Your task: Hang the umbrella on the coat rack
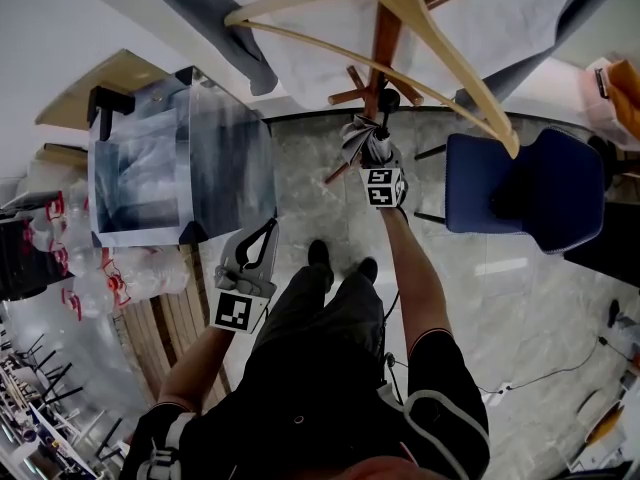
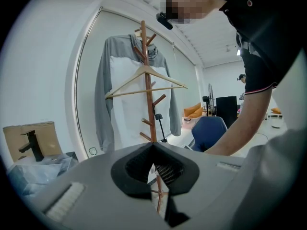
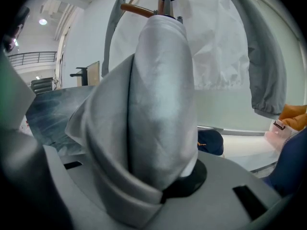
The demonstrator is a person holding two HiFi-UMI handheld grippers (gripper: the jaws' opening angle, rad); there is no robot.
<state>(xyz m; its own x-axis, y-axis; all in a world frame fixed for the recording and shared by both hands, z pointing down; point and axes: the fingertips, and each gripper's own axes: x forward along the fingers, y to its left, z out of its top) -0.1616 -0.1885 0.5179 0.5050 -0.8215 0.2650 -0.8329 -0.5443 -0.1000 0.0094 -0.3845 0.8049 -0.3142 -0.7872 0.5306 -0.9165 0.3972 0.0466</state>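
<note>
My right hand-held gripper point(image 1: 379, 156) pinches the folded umbrella point(image 3: 158, 104) close to the coat rack point(image 1: 384, 43), the left hand-held gripper point(image 1: 264, 236) is pressed together and empty, and next I'd catch the umbrella on a peg point(image 1: 345, 96).

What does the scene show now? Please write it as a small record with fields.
umbrella: folded, grey, held by the right tool, black end close to the pegs of the coat rack
right tool: shut on the umbrella
left tool: shut, empty, low, apart from the rack
coat rack: wooden; bears a wooden hanger and a grey and white jacket
nearby: blue chair
</note>
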